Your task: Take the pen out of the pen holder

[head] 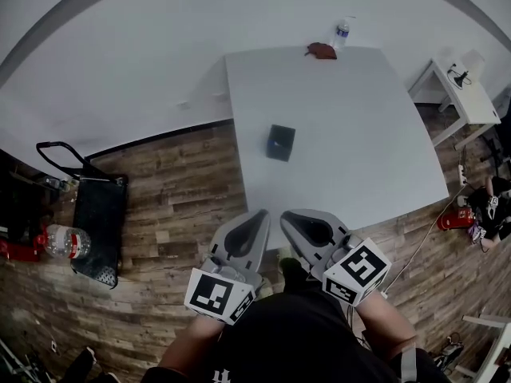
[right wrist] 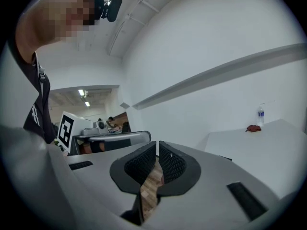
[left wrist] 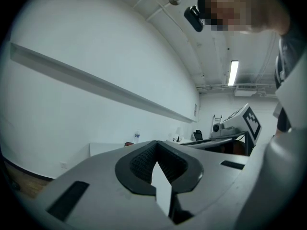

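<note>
You have not begun the reach. The left gripper (left wrist: 157, 147) and right gripper (right wrist: 157, 146) hang before the worktop's (head: 359, 134) near edge, jaws narrow, holding nothing. The pen holder (head: 280, 143) stands near the left edge. Next, bring 1 gripper above it and open.

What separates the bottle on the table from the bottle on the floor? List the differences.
The bottle on the table stands upright at the far edge; the bottle on the floor lies on its side beside a black bag. The bottle on the table looks slim with a blue label; the bottle on the floor looks bulkier, though it is nearer the camera. Both are clear plastic.
</note>
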